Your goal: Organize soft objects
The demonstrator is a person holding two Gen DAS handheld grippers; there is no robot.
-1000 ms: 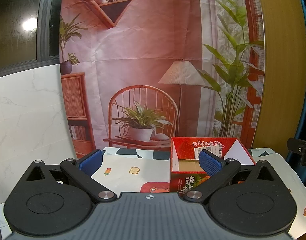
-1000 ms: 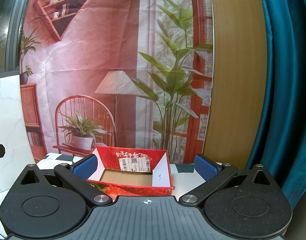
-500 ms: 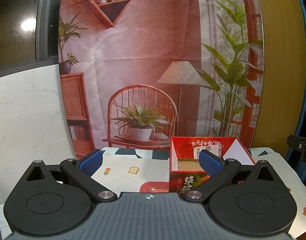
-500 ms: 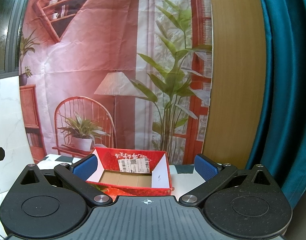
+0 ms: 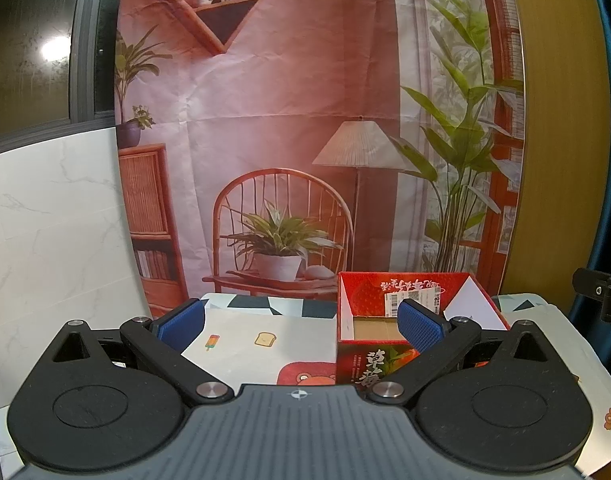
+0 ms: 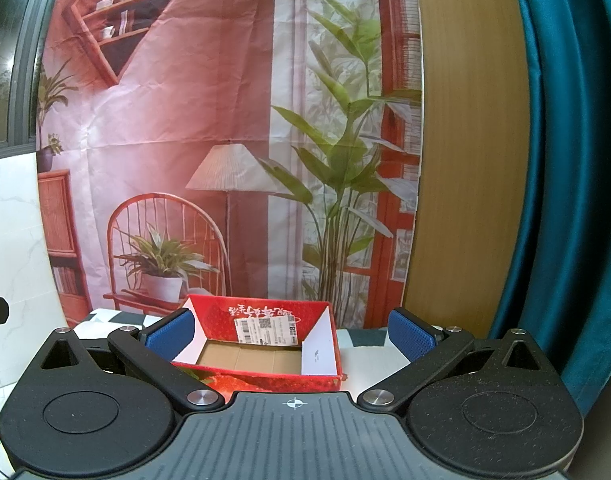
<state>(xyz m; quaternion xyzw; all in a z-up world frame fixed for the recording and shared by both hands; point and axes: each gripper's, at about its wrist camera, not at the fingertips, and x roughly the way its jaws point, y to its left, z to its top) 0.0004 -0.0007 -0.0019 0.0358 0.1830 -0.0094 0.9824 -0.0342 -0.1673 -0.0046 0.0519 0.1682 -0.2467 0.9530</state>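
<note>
Two level hand-held grippers, left (image 5: 301,326) and right (image 6: 291,334), gape empty toward the red box (image 6: 265,340).

Sharp, warm-lit, fisheye-bowed edges

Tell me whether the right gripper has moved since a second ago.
Yes, slightly. The right gripper has tipped down: the red box and printed lamp sit higher in its view.

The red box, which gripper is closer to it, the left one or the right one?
Probably right, though it's close. The right gripper faces the red box head-on, framing it between open fingers. The left gripper sits off to the box's left, only its right finger overlapping it.
</note>
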